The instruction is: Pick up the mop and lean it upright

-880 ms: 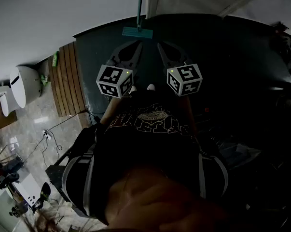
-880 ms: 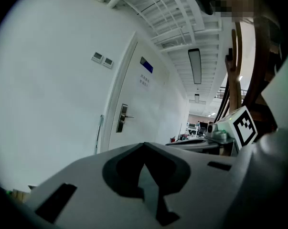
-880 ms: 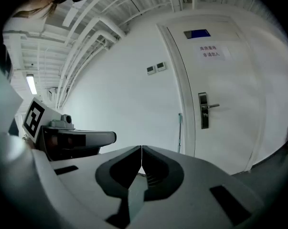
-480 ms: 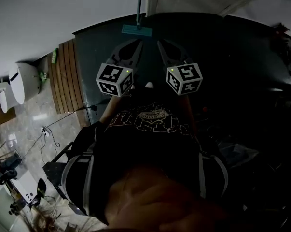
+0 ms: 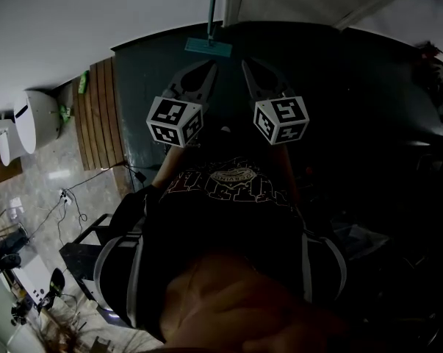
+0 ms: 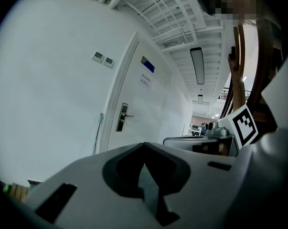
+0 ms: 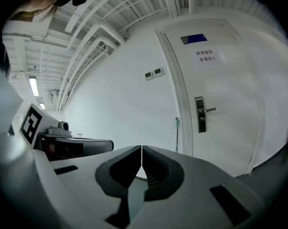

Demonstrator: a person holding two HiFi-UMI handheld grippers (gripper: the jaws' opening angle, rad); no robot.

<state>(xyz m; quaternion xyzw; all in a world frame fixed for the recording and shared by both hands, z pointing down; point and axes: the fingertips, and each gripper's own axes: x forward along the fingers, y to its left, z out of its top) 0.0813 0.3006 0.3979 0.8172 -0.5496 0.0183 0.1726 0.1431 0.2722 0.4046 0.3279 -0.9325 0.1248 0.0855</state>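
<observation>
Where the plain white wall [image 5: 96, 17] meets the white door with a metal lever handle [image 7: 220, 80], the teal flat-headed mop with a thin pale pole [image 5: 209, 46] stands upright on the dark grey floor [image 5: 339, 72]. It is ahead of both grippers and apart from them. It looks light and stiff, awkward only for its length. The smooth pole may slip and the flat head will probably swivel, so a hold around mid-pole seems best. The left gripper [image 5: 208, 68] and right gripper [image 5: 246, 68] each have their jaws pressed together on nothing.
</observation>
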